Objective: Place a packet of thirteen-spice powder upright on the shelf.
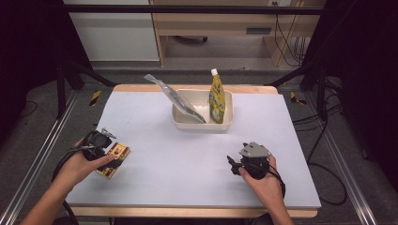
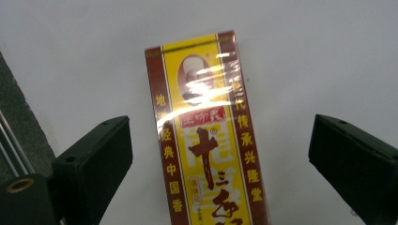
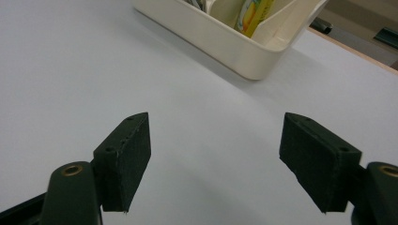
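Observation:
A yellow and dark red box (image 1: 114,160) with printed characters lies flat on the white table near the front left. My left gripper (image 1: 104,151) hovers right over it, open; in the left gripper view the box (image 2: 206,131) lies between the two jaws with a gap on each side. My right gripper (image 1: 233,165) rests low at the front right, open, with bare table between its jaws (image 3: 216,159). A cream bin (image 1: 180,123) at the back centre holds a yellow spouted pouch (image 1: 216,96) and a clear silvery packet (image 1: 180,101).
The cream bin (image 3: 234,51) lies ahead of the right gripper, its yellow pouch (image 3: 251,11) showing over the rim. Metal rails run along both table sides. The table's wooden front edge (image 1: 187,212) is close to the person's forearms.

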{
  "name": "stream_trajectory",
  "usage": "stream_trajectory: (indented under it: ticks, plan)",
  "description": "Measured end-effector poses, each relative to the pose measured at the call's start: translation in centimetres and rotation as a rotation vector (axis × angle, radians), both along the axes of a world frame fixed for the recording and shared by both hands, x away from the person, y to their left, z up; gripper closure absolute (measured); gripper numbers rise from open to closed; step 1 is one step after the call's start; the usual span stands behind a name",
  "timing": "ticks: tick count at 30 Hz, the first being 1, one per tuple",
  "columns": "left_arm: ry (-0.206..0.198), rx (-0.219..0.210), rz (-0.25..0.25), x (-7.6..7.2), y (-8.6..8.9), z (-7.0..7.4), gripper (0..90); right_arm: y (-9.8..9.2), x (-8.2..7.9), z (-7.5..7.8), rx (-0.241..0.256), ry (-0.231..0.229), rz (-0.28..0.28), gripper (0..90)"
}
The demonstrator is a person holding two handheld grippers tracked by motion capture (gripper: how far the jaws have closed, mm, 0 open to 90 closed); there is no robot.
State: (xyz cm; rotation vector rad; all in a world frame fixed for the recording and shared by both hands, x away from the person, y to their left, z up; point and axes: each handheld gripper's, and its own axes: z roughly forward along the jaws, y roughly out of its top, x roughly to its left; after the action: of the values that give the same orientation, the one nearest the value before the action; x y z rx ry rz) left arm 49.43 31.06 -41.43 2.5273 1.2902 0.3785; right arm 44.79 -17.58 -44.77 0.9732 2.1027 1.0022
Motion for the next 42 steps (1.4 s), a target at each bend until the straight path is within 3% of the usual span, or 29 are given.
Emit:
stream_trajectory:
  ticks: [3, 6, 10, 20, 34, 42]
  plan:
    - [0.028, 0.015, 0.022, 0.1, 0.6, -0.4, 6.6, -0.1, 0.1, -0.1, 0.000, 0.012, -0.003, 25.4]
    - [0.050, -0.009, 0.048, 0.3, 1.2, -0.5, 8.2, -0.1, 0.1, -0.2, -0.003, 0.017, -0.006, 25.0]
    - [0.097, 0.008, 0.056, 0.6, 1.6, -1.2, 12.0, 0.0, 0.1, -0.2, -0.006, 0.024, -0.006, 24.6]
    - [0.171, 0.034, 0.026, 0.9, 1.0, -2.1, 22.5, 0.3, 0.1, -0.4, -0.019, 0.038, 0.003, 23.9]
    - [0.170, 0.052, -0.002, 1.1, 0.8, -2.6, 28.9, 0.5, 0.0, -0.4, -0.019, 0.042, 0.012, 23.6]
    - [0.109, 0.059, -0.051, 0.8, 0.3, -2.0, 31.0, 0.5, 0.0, -0.4, -0.011, 0.042, 0.010, 23.4]
